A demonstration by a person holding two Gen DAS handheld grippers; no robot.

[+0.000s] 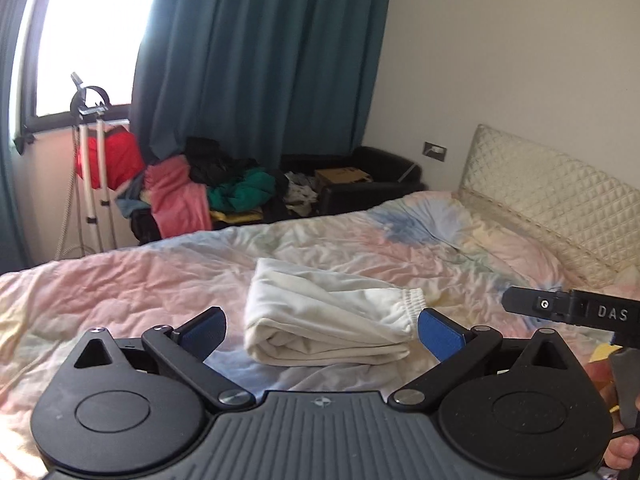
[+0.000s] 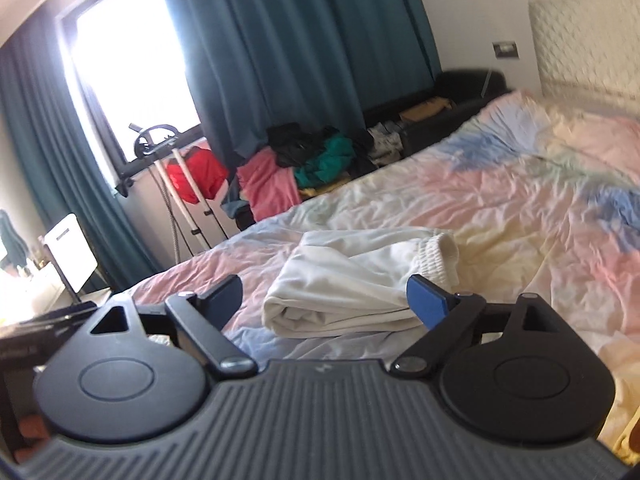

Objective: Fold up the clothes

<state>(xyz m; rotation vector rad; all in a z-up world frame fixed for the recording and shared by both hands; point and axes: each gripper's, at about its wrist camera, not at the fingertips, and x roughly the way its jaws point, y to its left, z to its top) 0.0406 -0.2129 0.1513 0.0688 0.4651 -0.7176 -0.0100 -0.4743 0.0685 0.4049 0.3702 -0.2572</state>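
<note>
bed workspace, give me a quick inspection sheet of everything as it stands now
surface: bed with a wrinkled pastel cover, quilted headboard at the far end
job's things: white garment lying folded on the cover, elastic hem facing right
clutter: pile of clothes beside the bed under the curtain
grippers: left gripper open, empty; right gripper open, empty; both short of the garment
cables: hose or cable hanging down by the white stand
surroundings: teal curtains, bright window, wall socket
</note>
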